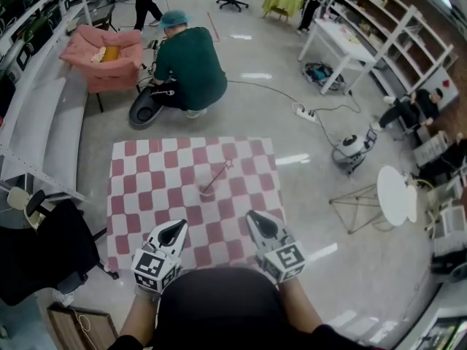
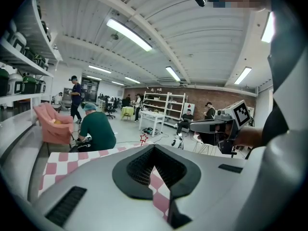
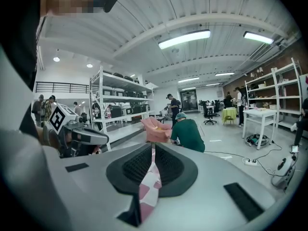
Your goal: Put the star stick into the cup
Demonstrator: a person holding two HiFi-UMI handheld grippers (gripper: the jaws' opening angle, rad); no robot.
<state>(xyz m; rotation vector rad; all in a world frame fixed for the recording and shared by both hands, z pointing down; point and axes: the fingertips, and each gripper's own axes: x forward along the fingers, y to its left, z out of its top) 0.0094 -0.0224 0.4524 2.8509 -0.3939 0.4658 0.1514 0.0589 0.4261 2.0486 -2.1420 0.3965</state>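
Both my tongs — left (image 1: 177, 227) and right (image 1: 255, 216) — were pressed together on nothing, well back from the cup (image 1: 206, 191) where the star stick (image 1: 219, 176) seemed to lean already (a slant that, I judged, could tip it).

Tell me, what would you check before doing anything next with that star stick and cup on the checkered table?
1. Star stick in the cup: looks ok; it leans out of the cup, star end up.
2. Cup upright: cannot tell; too small and blurred.
3. Left gripper empty: ok; jaws together, nothing between them.
4. Right gripper empty: ok; jaws together, nothing held.
5. Both grippers apart from the cup: ok; they sit over the near edge of the table.
6. Crouching person beyond the table: ok; apart from it.
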